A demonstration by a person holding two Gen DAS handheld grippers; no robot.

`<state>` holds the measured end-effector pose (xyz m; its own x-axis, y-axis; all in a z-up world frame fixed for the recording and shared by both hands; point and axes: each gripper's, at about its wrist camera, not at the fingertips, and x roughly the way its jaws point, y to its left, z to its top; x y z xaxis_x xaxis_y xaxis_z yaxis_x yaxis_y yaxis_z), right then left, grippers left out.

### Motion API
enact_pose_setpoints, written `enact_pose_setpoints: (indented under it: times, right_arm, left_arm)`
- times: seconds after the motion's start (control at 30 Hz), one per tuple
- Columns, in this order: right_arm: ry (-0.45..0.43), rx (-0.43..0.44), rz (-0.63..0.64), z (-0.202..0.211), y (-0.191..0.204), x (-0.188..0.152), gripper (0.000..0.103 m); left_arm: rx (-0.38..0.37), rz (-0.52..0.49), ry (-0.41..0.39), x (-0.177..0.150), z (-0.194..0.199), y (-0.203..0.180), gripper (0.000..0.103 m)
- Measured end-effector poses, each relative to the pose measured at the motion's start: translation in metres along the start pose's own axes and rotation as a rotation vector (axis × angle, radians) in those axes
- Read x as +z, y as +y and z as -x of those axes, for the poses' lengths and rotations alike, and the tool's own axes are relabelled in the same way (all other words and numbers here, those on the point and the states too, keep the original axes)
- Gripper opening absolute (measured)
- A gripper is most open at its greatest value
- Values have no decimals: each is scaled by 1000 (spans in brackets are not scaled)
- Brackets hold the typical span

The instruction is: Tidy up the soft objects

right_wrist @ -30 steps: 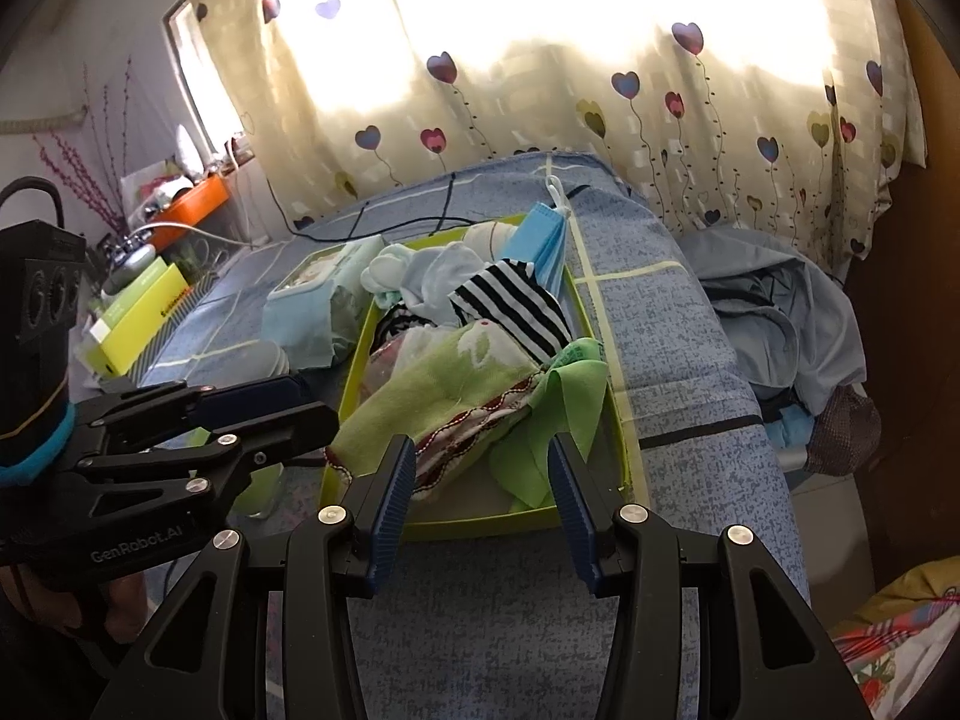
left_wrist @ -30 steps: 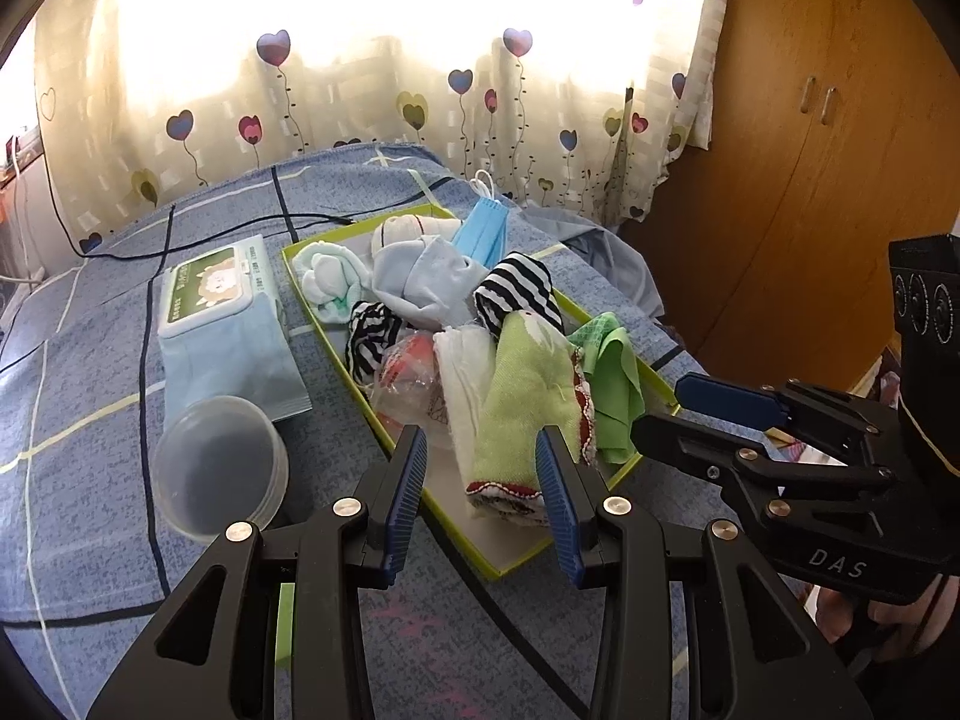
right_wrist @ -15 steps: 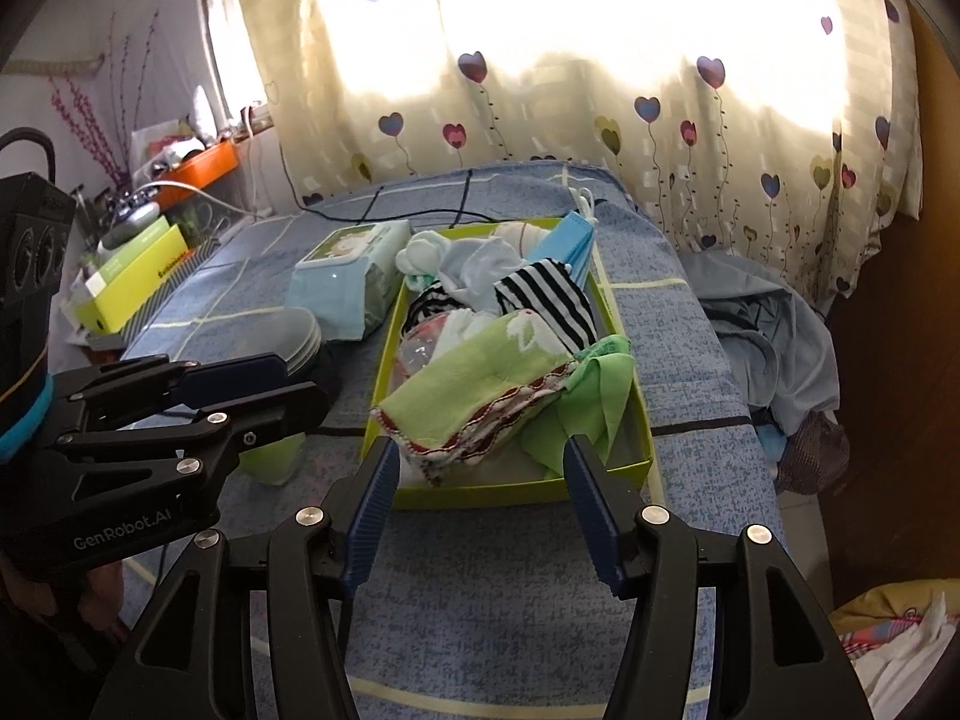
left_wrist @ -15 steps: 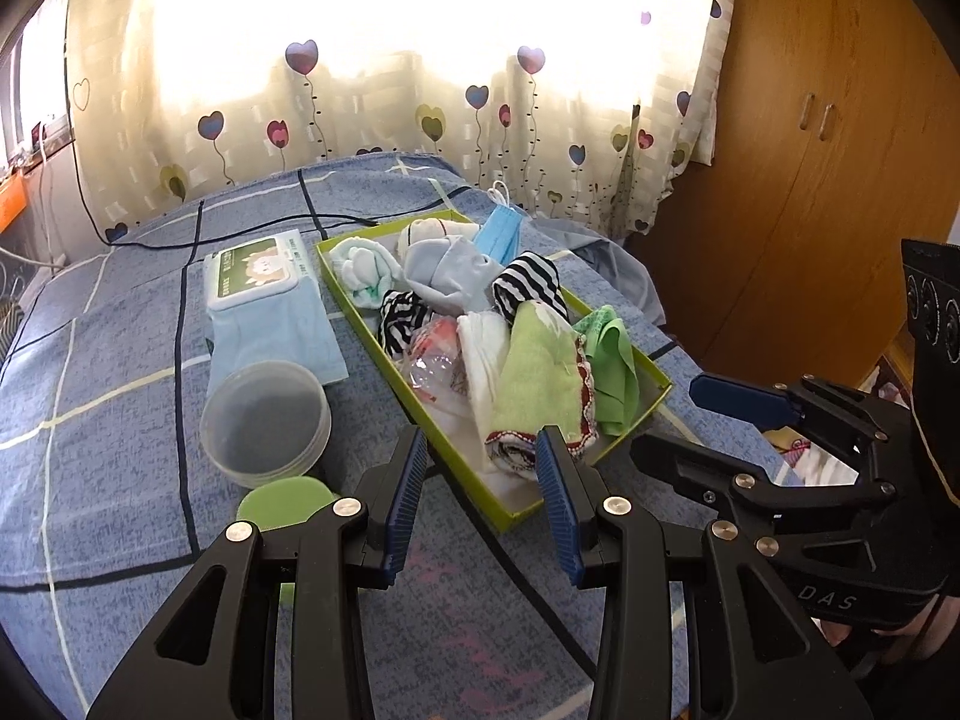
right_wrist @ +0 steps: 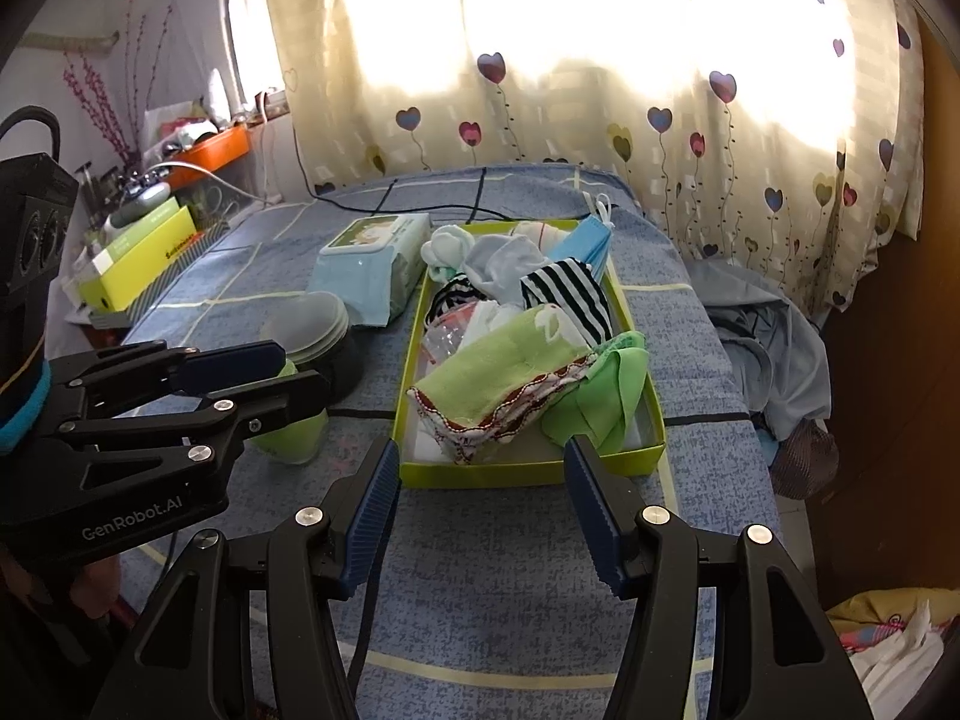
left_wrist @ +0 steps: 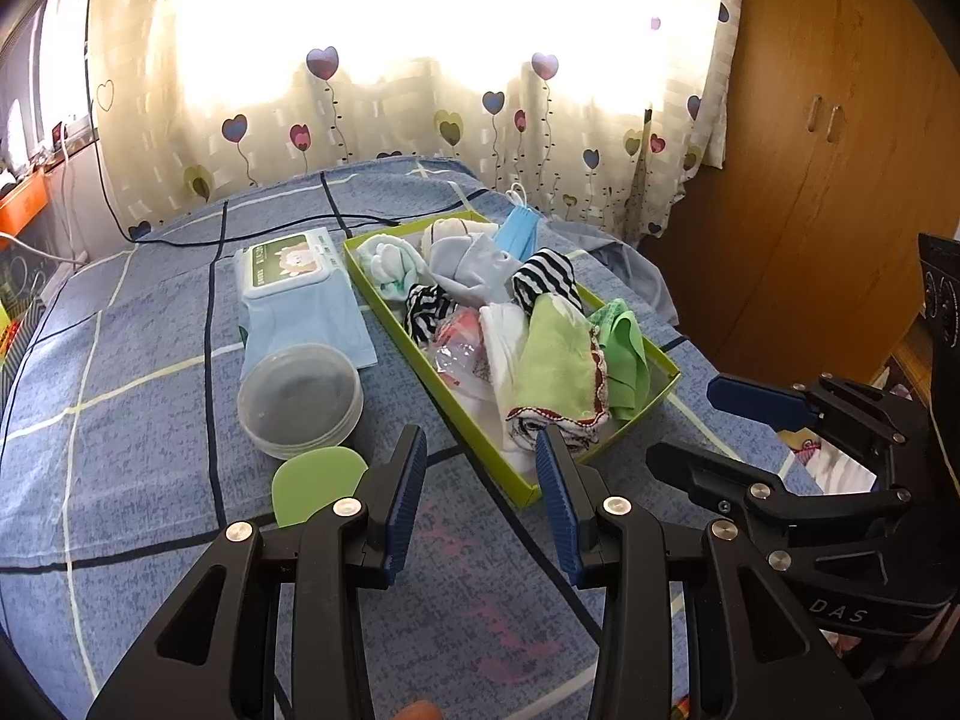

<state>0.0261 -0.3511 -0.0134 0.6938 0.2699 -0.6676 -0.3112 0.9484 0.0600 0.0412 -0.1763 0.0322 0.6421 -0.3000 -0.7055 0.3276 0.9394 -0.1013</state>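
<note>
the green towel (right_wrist: 510, 360) lies in the tray (right_wrist: 534, 471), straight ahead of the right gripper (right_wrist: 480, 510), the nearer; both it and the left gripper (left_wrist: 480, 498) are open and empty.

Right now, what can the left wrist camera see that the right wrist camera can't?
Only the left wrist camera shows the wooden wardrobe with its door handles, and the flat green lid lying on the bed.

Only the right wrist camera shows the yellow box and the orange shelf by the window, plus a heap of clothes beside the bed.

Both show the green tray full of cloths, the striped sock, the wipes pack, the heart curtains, and each other's open, empty tool.
</note>
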Motion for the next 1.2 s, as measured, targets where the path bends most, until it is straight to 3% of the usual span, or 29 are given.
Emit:
enact_pose_setpoints:
  times: [1.2]
  right_arm:
    - [19,4,20,-6,13,2,57]
  left_arm:
    - [-13,34,-2,-5,3,8,39]
